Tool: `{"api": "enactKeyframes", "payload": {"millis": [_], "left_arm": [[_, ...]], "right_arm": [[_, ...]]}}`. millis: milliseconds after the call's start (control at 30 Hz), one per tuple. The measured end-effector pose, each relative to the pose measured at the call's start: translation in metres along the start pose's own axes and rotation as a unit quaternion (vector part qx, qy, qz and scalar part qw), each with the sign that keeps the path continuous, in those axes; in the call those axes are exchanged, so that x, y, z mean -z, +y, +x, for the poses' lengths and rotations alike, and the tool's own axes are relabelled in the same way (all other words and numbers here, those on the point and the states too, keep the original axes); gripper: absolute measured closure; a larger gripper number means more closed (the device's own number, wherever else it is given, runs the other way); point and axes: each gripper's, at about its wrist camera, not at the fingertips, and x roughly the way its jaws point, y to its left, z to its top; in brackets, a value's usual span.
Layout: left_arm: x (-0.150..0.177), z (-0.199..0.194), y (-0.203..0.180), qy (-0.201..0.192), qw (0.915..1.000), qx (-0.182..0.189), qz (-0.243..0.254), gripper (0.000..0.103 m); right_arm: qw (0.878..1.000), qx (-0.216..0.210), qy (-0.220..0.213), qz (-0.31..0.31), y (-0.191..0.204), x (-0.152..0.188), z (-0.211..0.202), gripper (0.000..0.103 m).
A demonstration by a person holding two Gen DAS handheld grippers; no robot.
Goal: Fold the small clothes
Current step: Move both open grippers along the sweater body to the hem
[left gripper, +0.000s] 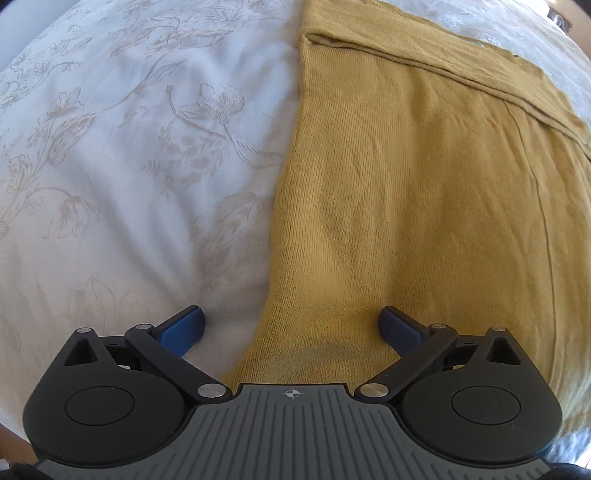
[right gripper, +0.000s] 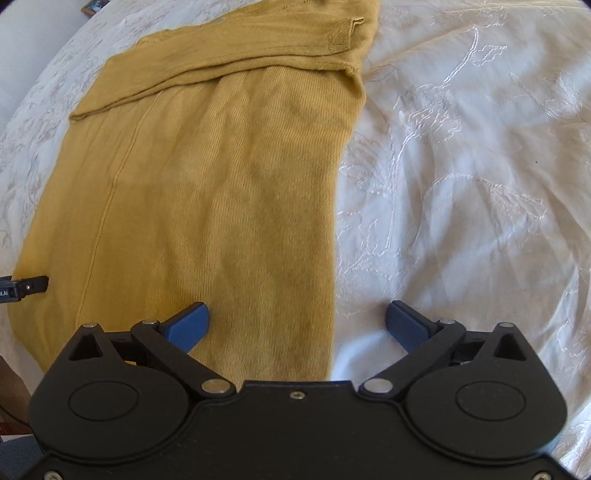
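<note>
A mustard-yellow knit garment [left gripper: 417, 206] lies flat on a white bedspread, its sleeves folded across its far end. My left gripper [left gripper: 291, 325] hangs open over the garment's left edge, one blue pad above the bedspread and the other above the knit. In the right wrist view the same garment [right gripper: 207, 192] fills the left half. My right gripper [right gripper: 297, 319] stands wide open over the garment's right edge, the left pad above the knit and the right pad above the bedspread. Nothing is between either pair of pads.
The white bedspread [left gripper: 129, 166] with pale floral embroidery surrounds the garment on both sides [right gripper: 461, 184]. A black part of the other gripper [right gripper: 24, 290] pokes in at the left edge of the right wrist view. A small framed object [right gripper: 94, 5] sits at the far top left.
</note>
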Motion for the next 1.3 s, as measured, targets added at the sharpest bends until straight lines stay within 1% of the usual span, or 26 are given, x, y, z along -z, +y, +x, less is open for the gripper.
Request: {"api": "enactKeyframes", "payload": {"millis": [167,300,367,467,567,633,767,833,933,1033,1100,1133,1167,1200,1233,1267,1300], "left_arm": [[0.0,0.001,0.0,-0.002,1.0,0.004,0.002,0.0],[0.015,0.0,0.008,-0.013,0.9997,0.018,0.011,0.0],[0.021,0.0,0.011,-0.018,0.9992,0.025,0.024,0.0],[0.031,-0.003,0.017,-0.029,0.9977,0.036,0.051,0.0],[0.043,-0.005,0.021,-0.038,0.9965,0.044,0.06,0.0],[0.053,-0.007,0.023,-0.049,0.9954,0.049,0.066,0.0],[0.07,-0.016,0.029,-0.071,0.9928,0.065,0.072,0.0],[0.078,-0.026,0.027,-0.091,0.9891,0.079,0.085,0.001],[0.084,-0.044,0.017,-0.135,0.977,0.116,0.117,0.001],[0.095,-0.06,-0.003,-0.172,0.9592,0.148,0.169,0.001],[0.103,-0.071,-0.014,-0.206,0.9459,0.157,0.196,0.001],[0.107,-0.075,-0.016,-0.216,0.9421,0.16,0.2,0.001],[0.11,-0.077,-0.015,-0.221,0.9411,0.161,0.2,0.001],[0.113,-0.078,-0.014,-0.222,0.9419,0.159,0.196,0.001],[0.113,-0.078,-0.011,-0.22,0.9451,0.152,0.188,0.001],[0.116,-0.077,-0.007,-0.216,0.9482,0.146,0.181,0.001],[0.114,-0.071,-0.001,-0.206,0.954,0.135,0.171,0.001]], "right_arm": [[1.0,0.002,0.0,0.012,0.001,0.012,-0.001,0.0],[0.999,0.006,-0.003,0.031,0.004,0.027,-0.002,0.0],[0.999,0.011,-0.006,0.043,0.008,0.036,-0.003,0.0],[0.998,0.019,0.007,0.054,0.014,0.051,-0.001,0.0],[0.997,0.03,0.039,0.055,0.02,0.066,0.009,0.0],[0.997,0.04,0.032,0.054,0.023,0.075,0.008,0.0],[0.996,0.045,0.018,0.071,0.026,0.082,0.001,0.0],[0.996,0.048,0.012,0.078,0.025,0.087,-0.004,0.0],[0.995,0.053,0.005,0.084,0.025,0.095,-0.011,0.0],[0.995,0.05,-0.006,0.087,0.03,0.098,-0.018,0.001],[0.995,0.051,-0.014,0.083,0.03,0.1,-0.023,0.001],[0.995,0.051,-0.017,0.081,0.031,0.101,-0.026,0.001],[0.995,0.052,-0.021,0.079,0.032,0.101,-0.027,0.001],[0.995,0.053,-0.025,0.078,0.033,0.101,-0.029,0.001],[0.995,0.054,-0.029,0.077,0.048,0.098,-0.026,0.001],[0.995,0.055,-0.032,0.078,0.048,0.099,-0.027,0.001],[0.995,0.056,-0.036,0.079,0.048,0.101,-0.029,0.001]]}}
